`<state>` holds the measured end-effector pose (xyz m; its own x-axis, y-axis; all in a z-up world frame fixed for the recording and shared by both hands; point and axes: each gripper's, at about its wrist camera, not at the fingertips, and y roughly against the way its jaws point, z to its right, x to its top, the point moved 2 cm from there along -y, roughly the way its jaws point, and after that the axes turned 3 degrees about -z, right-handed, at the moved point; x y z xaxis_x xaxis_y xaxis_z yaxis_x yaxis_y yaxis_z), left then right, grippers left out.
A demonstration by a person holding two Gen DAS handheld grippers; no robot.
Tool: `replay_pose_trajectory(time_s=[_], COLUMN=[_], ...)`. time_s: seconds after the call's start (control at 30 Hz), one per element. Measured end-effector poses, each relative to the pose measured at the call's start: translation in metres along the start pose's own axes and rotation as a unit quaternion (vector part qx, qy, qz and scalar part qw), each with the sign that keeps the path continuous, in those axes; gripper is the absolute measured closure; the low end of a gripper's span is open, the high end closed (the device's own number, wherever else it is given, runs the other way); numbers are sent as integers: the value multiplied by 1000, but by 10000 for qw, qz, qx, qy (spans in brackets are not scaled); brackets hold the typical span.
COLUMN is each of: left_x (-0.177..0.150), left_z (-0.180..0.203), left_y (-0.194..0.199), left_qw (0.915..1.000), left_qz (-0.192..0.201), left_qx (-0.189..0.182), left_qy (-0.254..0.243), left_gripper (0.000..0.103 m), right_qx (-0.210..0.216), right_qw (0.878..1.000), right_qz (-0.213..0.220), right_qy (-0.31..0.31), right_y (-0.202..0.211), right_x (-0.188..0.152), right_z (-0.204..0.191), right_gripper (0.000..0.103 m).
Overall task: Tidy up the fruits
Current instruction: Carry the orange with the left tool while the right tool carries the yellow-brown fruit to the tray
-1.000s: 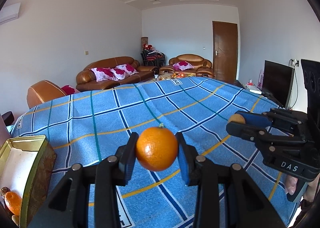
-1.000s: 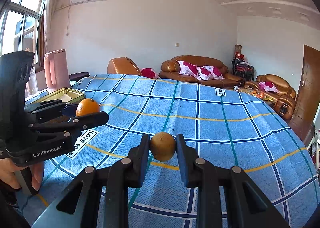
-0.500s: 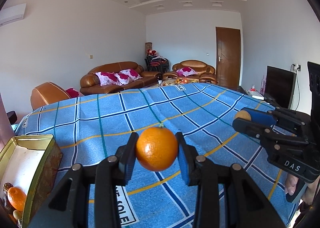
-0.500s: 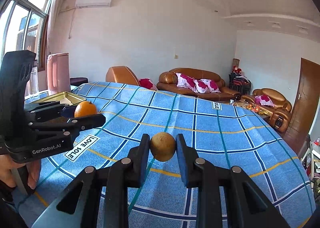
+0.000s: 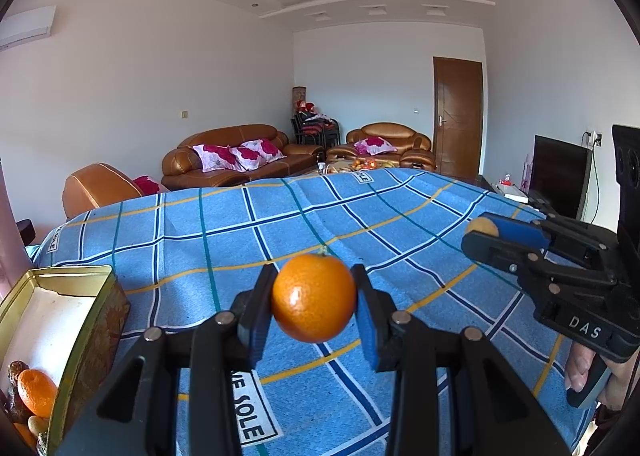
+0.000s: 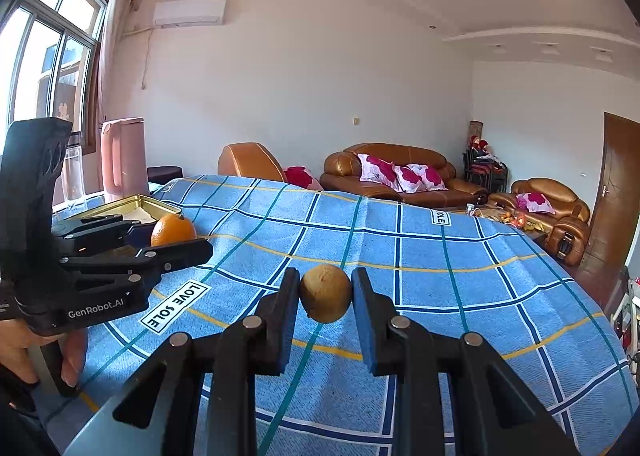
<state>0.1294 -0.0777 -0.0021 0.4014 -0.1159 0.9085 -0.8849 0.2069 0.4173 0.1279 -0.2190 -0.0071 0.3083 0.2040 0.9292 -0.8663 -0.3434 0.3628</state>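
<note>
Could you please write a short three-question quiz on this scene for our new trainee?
1. True or false: the left claw is shut on the orange.
2. Which fruit does the right claw hold? A) a banana B) the small brown fruit C) nothing
3. Fill in: the gold tin stands on the left edge of the blue checked ____, with another orange inside.

Key: 1 true; 2 B; 3 cloth.
</note>
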Motion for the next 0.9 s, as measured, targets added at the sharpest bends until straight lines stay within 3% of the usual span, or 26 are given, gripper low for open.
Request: replay_pose_trajectory(time_s=[0.9], left_x=[-11], left_z=[-36], left_y=[26], left_qw=[9994], left_qz=[-1], left_qx=[325], left_qy=[103], left_gripper=[64], right_qx=[616], right_qw=[9978], right_qz=[41], right_qy=[252], right_y=[-13], right_x=[9], right_z=[-67], right_gripper=[74])
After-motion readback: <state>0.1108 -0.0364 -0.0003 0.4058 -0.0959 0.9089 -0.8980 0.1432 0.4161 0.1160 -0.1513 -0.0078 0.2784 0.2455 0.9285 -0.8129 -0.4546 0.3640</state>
